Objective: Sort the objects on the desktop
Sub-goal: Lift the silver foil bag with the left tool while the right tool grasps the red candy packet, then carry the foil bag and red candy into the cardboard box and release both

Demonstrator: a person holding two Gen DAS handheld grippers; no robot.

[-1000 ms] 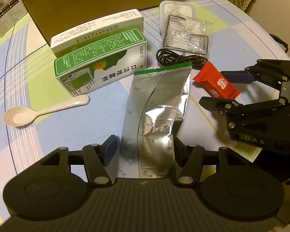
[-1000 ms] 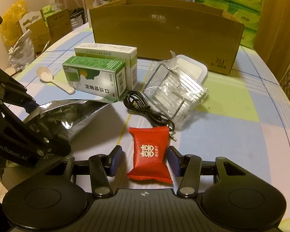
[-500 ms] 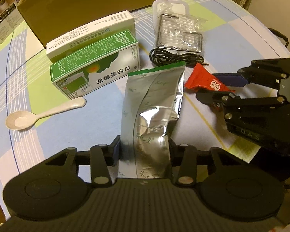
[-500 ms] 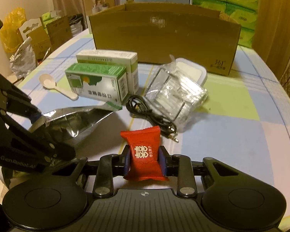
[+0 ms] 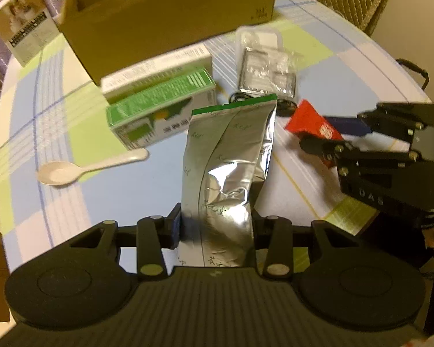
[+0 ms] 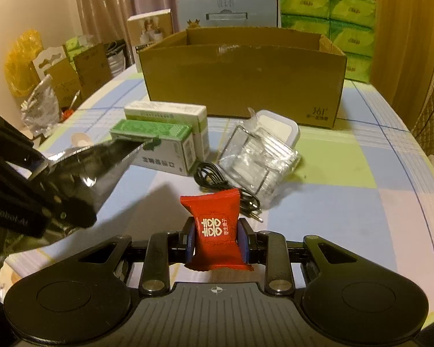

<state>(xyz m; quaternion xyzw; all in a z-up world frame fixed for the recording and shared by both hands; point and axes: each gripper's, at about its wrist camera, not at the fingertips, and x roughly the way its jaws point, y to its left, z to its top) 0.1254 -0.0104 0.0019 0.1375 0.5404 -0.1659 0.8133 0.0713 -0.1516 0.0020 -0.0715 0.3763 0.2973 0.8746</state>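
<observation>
My left gripper (image 5: 215, 225) is shut on a silver foil pouch (image 5: 228, 173) with a green top edge and holds it raised off the table; the pouch also shows at the left of the right wrist view (image 6: 81, 167). My right gripper (image 6: 217, 238) is shut on a red candy packet (image 6: 215, 225) and holds it above the table; the packet shows in the left wrist view (image 5: 312, 125) too. An open brown cardboard box (image 6: 243, 75) stands at the back of the table.
On the checked tablecloth lie two green-and-white medicine boxes (image 5: 159, 107), a white spoon (image 5: 86, 167), a black cable (image 6: 217, 177) and a clear plastic-wrapped wire rack (image 6: 260, 156). Green tissue packs (image 6: 327, 11) and other boxes stand behind.
Both grippers closed on their objects and lifted them: the left raised the foil pouch, the right raised the red packet. Both moved toward the cardboard box.
</observation>
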